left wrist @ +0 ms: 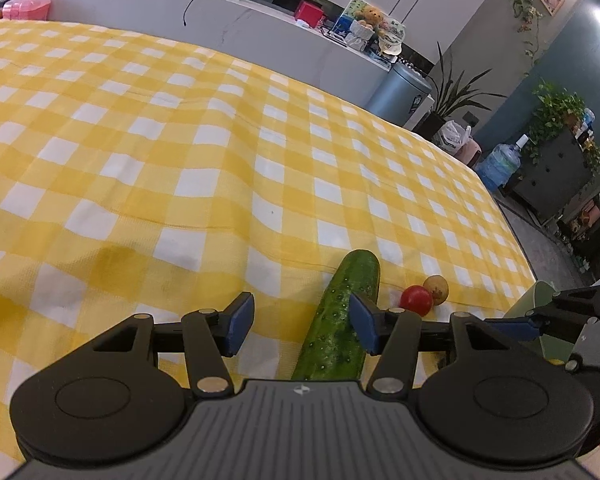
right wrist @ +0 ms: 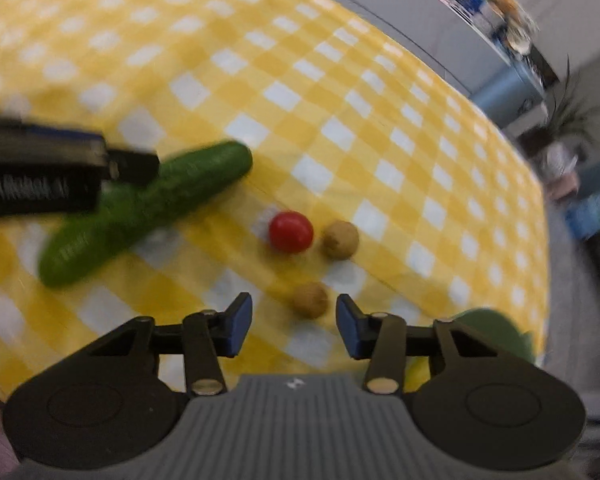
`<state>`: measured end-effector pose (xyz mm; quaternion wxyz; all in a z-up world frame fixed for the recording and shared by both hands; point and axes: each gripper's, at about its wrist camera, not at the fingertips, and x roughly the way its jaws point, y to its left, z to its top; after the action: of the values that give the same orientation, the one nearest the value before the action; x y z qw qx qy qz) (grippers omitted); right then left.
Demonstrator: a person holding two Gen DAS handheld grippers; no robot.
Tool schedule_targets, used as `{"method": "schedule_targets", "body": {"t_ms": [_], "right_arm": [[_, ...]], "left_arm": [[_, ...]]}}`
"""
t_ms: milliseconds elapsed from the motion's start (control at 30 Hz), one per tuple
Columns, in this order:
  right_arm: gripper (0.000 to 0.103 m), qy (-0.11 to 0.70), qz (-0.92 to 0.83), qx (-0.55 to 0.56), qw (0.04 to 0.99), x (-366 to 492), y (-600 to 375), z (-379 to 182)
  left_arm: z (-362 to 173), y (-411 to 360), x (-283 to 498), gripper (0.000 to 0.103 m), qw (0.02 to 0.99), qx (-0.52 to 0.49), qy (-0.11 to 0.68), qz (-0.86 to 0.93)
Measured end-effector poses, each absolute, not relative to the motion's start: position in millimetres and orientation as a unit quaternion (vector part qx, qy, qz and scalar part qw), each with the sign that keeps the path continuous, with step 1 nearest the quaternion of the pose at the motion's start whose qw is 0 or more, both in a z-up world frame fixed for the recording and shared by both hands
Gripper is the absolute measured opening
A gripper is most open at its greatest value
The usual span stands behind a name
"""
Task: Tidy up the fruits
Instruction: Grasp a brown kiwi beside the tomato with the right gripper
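On a table under a yellow and white checked cloth (left wrist: 172, 128), my left gripper (left wrist: 301, 326) hovers with its jaws apart and empty; a green cucumber (left wrist: 342, 320) lies just past its right finger. My right gripper (right wrist: 294, 322) is also parted, gripping nothing, with one small brown fruit (right wrist: 310, 300) on the cloth in the gap between its tips. Farther on sit a red tomato (right wrist: 291, 232) and another brown fruit (right wrist: 341, 240), close together. A green bowl (right wrist: 496, 334) peeks in at the right.
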<state>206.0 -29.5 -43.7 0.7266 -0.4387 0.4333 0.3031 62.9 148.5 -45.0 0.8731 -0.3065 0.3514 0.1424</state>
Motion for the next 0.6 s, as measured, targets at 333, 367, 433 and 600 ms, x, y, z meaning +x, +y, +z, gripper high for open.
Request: {"method": "schedule_targets", "body": {"t_ms": [333, 367, 433, 600], "right_arm": [[0.043, 0.396, 0.440, -0.555, 0.584, 209.3, -28.5, -44.2], [0.043, 0.395, 0.441, -0.566, 0.573, 210.2, -27.1, -47.2], [0.042, 0.401, 0.433, -0.576, 0.566, 218.0, -23.7, -51.5], [0.028, 0.427, 0.426, -0.580, 0.548, 238.2, -15.3, -62.7]], "left_arm": [[-39.3, 142.3, 64.6, 0.064, 0.885, -0.251, 0.357, 0.160], [-39.5, 143.5, 64.4, 0.064, 0.885, -0.250, 0.358, 0.164], [-39.4, 146.5, 63.1, 0.064, 0.883, -0.255, 0.355, 0.168], [-39.2, 152.1, 61.0, 0.064, 0.882, -0.265, 0.351, 0.168]]}}
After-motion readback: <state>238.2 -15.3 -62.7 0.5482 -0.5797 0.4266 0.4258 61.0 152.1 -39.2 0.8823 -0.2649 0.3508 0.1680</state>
